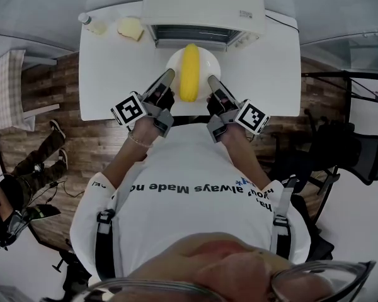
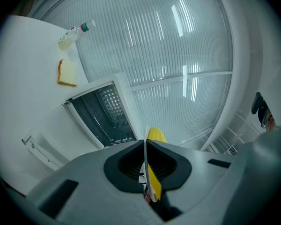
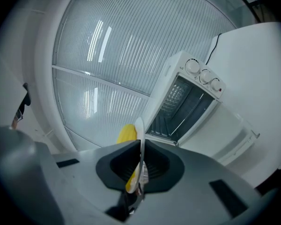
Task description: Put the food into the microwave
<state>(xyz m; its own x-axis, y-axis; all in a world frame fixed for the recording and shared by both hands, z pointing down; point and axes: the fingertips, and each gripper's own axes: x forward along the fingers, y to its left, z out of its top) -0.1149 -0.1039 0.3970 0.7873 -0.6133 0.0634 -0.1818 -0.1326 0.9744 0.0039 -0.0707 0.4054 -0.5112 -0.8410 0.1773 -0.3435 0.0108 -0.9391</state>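
We are holding the plate [image 1: 174, 60] from both sides. The left gripper [image 1: 167, 75] is clamping its rim at 8 o'clock and the right gripper [image 1: 211, 80] at 4 o'clock, each with its jaws closed down onto the thin edge. Pinching opposite sides is sharing the load and steadying the plate, so the long yellow food [image 1: 189, 71] is lying along its middle instead of rolling. The microwave [image 1: 205, 5] is sitting at 12 o'clock on the worktop [image 1: 107, 80], door dropped open and cavity facing us — by our judgement, the plate is lining up to slide straight in.
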